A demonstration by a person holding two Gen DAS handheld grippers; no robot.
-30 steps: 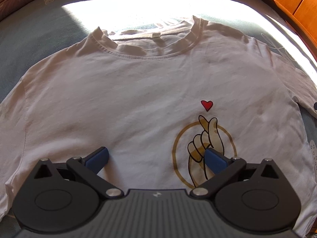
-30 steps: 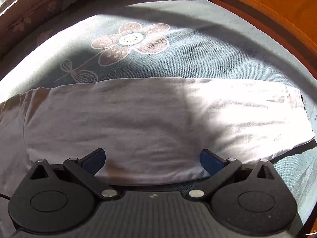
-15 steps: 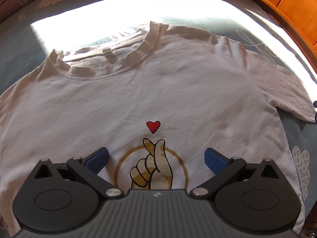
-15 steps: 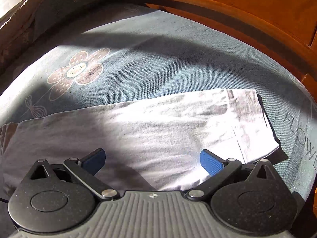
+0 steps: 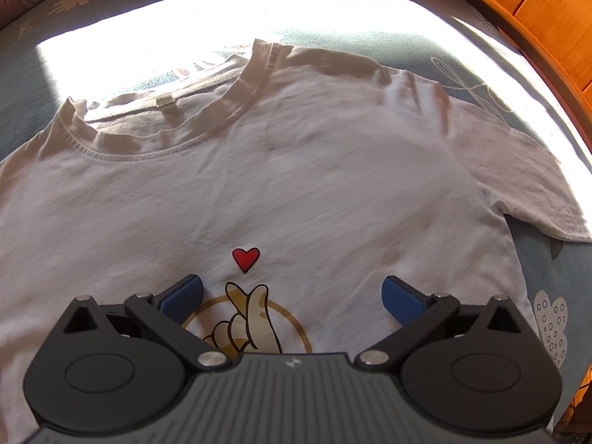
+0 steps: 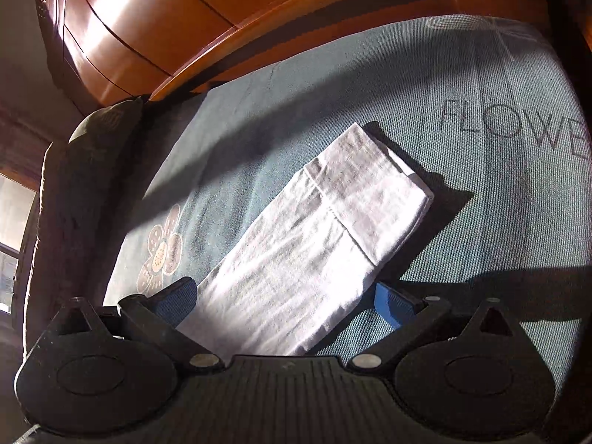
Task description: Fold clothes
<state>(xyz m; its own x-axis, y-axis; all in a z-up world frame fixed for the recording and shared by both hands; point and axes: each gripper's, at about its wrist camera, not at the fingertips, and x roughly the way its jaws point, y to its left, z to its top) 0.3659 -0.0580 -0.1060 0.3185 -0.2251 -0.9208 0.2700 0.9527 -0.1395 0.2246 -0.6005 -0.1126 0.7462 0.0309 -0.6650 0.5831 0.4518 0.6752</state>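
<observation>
White T-shirt (image 5: pixel 296 185): lying face up and spread flat on the bed (image 5: pixel 462 48), the round collar (image 5: pixel 177 137) pointing away from the left wrist camera, one short sleeve (image 5: pixel 525 181) reaching out to the right. A band of sunlight is falling across the bedcover just beyond the collar.

Print: a red heart (image 5: pixel 245 258) sitting above a finger-heart hand inside a gold ring (image 5: pixel 248 325), the lower part being hidden behind the claw body.

Left claw (image 5: pixel 292 296): hovering over the shirt's chest, its blue pads (image 5: pixel 181 298) standing wide apart and gripping nothing; the print is showing between them.

Right claw (image 6: pixel 285 299): likewise spread wide and holding nothing. A long white strip of folded fabric (image 6: pixel 314 244) is running diagonally from between its pads toward the upper right, ending in a hemmed edge; whether this strip belongs to the same shirt cannot be told.

Bedcover (image 6: pixel 481 185): blue-grey, carrying a flower motif (image 6: pixel 161 251) and printed lettering (image 6: pixel 518 129).

Wooden bed frame (image 6: pixel 185 18): curving along the far edge.
</observation>
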